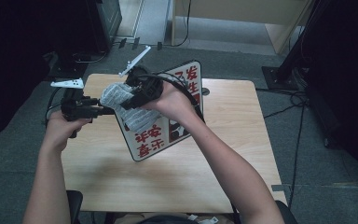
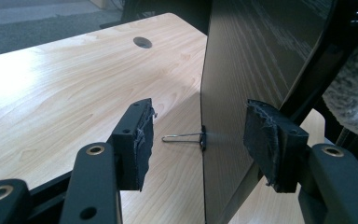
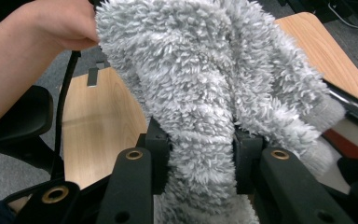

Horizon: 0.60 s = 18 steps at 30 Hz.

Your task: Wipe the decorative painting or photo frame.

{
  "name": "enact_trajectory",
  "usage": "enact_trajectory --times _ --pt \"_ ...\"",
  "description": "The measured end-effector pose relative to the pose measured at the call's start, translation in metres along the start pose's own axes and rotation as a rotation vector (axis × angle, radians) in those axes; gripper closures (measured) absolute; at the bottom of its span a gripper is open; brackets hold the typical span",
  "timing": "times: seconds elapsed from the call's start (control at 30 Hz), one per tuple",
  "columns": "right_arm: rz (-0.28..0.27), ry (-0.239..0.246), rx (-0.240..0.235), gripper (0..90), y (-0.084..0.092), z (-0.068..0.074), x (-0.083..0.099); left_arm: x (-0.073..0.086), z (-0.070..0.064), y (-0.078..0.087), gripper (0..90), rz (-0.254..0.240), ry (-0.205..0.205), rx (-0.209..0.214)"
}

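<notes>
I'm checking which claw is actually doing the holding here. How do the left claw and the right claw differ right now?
The right claw is shut on the fluffy grey cloth, its pads pinching a fold; the left claw stands open, straddling the edge of the sign board with neither pad touching it. In the high view the right claw is over the board's printed face, the left claw at its left edge. Both have black padded jaws.

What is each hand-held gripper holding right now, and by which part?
The right hand-held gripper pinches the fluffy grey cloth by a bunched fold. The left hand-held gripper stands open astride the sign board's edge, gripping nothing.
</notes>
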State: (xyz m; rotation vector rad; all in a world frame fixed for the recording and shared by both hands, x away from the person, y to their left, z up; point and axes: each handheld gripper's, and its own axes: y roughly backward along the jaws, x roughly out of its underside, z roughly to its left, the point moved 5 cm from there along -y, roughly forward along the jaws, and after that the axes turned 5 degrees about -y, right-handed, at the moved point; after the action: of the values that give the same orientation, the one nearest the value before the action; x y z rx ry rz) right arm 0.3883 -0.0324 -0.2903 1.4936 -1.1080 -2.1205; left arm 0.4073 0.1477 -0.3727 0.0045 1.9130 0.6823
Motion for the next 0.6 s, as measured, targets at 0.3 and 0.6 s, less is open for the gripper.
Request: enact_trajectory --times 0.3,0.6 --pt "0.013 -0.004 -0.008 67.5 -0.006 0.001 0.006 0.0 0.0 0.0 43.4 -0.002 -0.003 -0.001" --pt "0.024 -0.009 -0.015 67.5 -0.011 0.002 0.011 0.0 0.0 0.0 44.0 -0.003 -0.004 -0.002"
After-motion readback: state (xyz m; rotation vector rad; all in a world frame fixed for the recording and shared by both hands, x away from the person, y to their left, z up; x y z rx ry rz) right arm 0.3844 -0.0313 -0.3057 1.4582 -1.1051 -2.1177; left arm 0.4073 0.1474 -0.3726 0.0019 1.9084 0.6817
